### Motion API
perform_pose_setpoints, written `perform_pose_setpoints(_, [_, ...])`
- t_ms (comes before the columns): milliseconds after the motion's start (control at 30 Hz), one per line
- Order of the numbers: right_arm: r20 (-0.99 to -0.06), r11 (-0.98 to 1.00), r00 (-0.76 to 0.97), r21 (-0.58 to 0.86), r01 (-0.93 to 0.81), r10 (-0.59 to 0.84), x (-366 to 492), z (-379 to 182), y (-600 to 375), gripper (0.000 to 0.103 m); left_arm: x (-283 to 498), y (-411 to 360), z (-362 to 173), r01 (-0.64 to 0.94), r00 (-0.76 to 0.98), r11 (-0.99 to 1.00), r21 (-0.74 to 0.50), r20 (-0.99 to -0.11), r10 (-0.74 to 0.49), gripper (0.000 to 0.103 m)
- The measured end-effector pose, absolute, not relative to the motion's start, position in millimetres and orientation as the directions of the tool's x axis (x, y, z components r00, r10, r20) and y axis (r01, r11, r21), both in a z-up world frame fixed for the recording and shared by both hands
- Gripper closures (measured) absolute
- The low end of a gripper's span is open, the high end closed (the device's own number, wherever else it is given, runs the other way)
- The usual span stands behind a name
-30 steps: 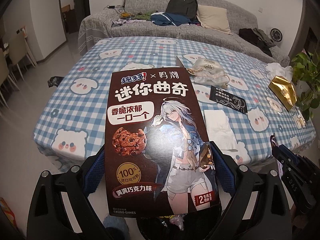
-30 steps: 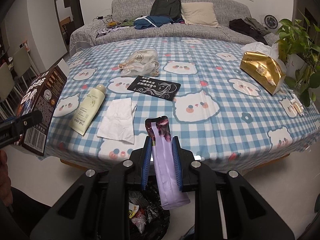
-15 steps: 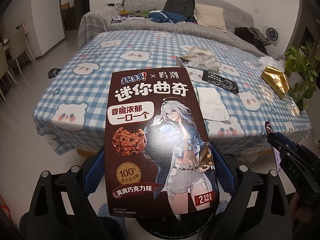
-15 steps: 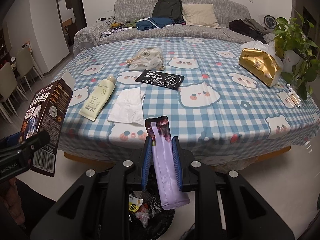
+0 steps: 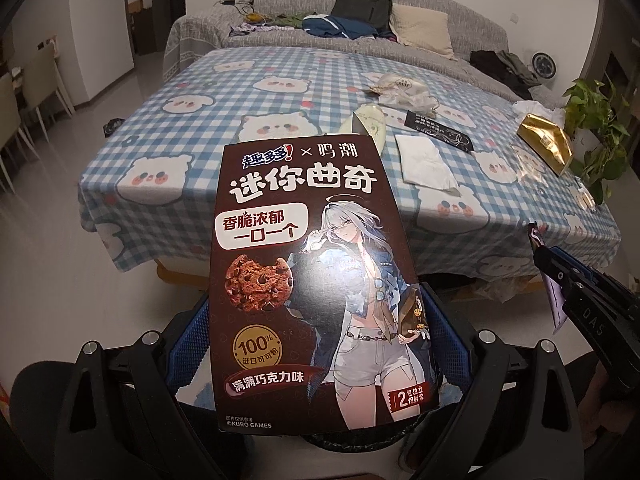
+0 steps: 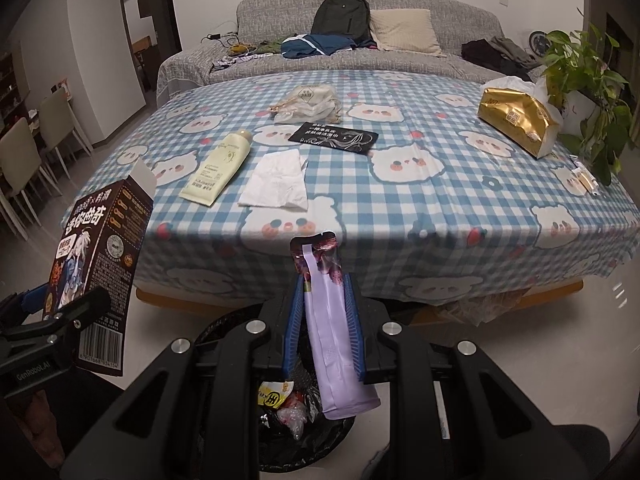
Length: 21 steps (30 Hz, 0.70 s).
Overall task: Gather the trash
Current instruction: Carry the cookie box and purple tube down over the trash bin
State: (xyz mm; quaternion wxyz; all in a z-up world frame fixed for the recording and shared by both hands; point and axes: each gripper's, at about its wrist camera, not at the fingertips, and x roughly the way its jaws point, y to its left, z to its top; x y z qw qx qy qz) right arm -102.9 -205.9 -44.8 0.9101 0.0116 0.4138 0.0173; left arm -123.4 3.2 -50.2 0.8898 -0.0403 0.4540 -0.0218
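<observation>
Right now you are holding both grippers off the near edge of the table (image 6: pixel 440 216), above the floor. Your left gripper (image 5: pixel 316 336) is clamping a brown cookie box (image 5: pixel 316 280) by its two sides, jaws spread wide around it, and the box is standing nearly upright, just clear of the hanging tablecloth edge. Your right gripper (image 6: pixel 324 320) is pinching a purple wrapper (image 6: pixel 332 336) between narrow jaws; the wrapper's lower end is dangling over the bin (image 6: pixel 296 412), which is sitting on the floor just in front of the table's near edge with a black liner and some scraps inside. The box is hanging to the left of the bin, with bare floor beneath it.

On the table, a yellow tube (image 6: pixel 218 166) and a white napkin (image 6: pixel 278 178) are lying near the front edge, side by side but apart. A black packet (image 6: pixel 334 138) and a crumpled plastic bag (image 6: pixel 310 102) are lying farther back toward the middle. A gold tissue pack (image 6: pixel 516 120) is sitting close to the table's right edge, beside a plant (image 6: pixel 588 76).
</observation>
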Motion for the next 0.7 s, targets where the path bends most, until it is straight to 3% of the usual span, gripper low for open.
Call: perform_pose_setpoints(700, [-0.81, 0.997, 0.583, 0.032, -0.073, 0.068, -120.4, -100.0, -164.2, 0.082, -153.1, 34.5, -124.3, -0.049, 0.506, 0.996, -0.075, -0.862, -0.04, 0.011])
